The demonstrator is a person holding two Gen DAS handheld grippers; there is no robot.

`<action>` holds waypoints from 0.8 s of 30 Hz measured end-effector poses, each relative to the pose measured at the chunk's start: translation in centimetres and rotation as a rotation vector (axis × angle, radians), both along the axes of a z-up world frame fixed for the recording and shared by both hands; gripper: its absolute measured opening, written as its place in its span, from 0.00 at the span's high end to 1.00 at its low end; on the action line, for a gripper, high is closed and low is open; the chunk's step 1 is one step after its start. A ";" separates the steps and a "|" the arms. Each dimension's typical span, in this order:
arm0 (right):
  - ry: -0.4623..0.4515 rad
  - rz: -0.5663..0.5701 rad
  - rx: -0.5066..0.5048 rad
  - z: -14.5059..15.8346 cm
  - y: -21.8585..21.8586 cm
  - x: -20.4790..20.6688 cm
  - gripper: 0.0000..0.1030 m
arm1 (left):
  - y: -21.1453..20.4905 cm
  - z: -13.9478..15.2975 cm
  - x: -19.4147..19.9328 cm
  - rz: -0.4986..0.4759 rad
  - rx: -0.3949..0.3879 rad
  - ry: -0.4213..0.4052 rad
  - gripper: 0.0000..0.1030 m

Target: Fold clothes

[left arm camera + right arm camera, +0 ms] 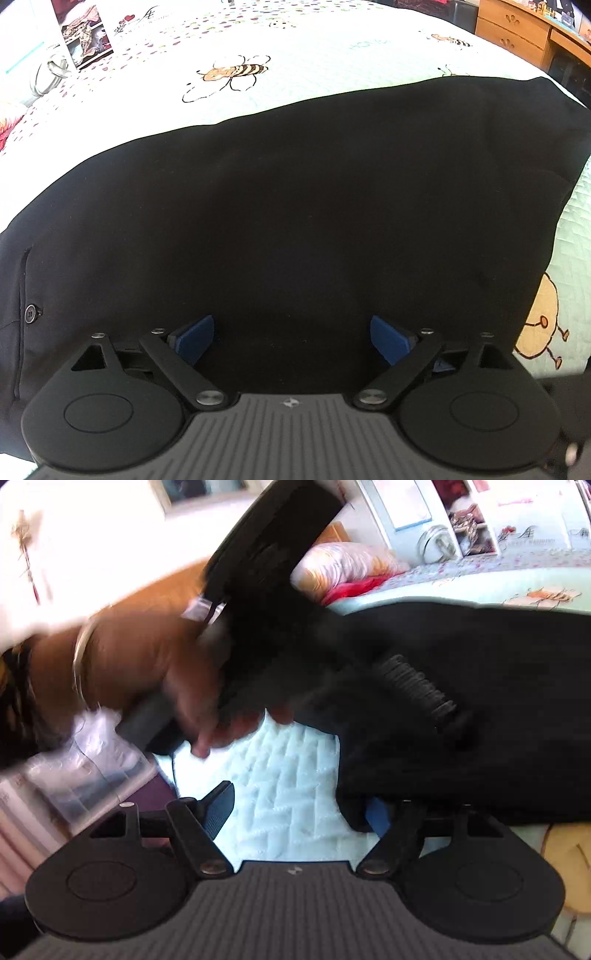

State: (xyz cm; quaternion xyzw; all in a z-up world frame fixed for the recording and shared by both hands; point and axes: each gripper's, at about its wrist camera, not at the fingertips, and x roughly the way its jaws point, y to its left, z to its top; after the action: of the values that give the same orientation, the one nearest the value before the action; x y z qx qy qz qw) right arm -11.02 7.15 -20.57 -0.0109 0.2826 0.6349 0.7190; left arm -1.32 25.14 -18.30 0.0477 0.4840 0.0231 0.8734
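left gripper (pixel 291 338) jaws apart over garment (pixel 295 206); long axis 9–3; right gripper (pixel 299 808) apart at its edge

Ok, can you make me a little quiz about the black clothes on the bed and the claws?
1. True or false: the left claw is squeezing the black garment.
2. What insect is printed on the bedspread beyond the garment? A) bee B) butterfly C) ladybird
3. Fill in: near the garment's pocket slit sits a small round ____.

Key: 1. False, its blue pads stand wide apart above the cloth. 2. A, the bee. 3. Button.
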 end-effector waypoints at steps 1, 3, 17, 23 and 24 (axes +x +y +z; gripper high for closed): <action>-0.059 -0.003 -0.011 0.2 0.1 -0.9 0.25 | -0.1 0.1 -0.4 0.003 -0.002 -0.001 0.06; 0.022 -0.023 0.026 0.4 -0.6 0.4 0.26 | 0.0 0.2 -0.6 0.004 -0.002 -0.004 0.06; 0.181 0.021 -0.004 4.0 -6.1 2.4 0.26 | 0.0 0.2 -1.4 0.016 -0.014 -0.027 0.02; 0.198 -0.226 0.018 7.5 -9.4 8.3 0.26 | -0.1 0.3 -1.7 0.020 -0.011 -0.031 0.02; 0.211 -0.271 0.033 7.5 -10.1 9.1 0.26 | -0.2 0.3 -1.7 0.022 -0.009 -0.031 0.02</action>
State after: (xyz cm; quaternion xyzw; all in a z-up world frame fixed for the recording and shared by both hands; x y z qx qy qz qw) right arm -1.97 -2.98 -13.04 0.1058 0.3448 0.5343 0.7645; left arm -3.00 24.97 -18.00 0.0382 0.4711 0.0312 0.8807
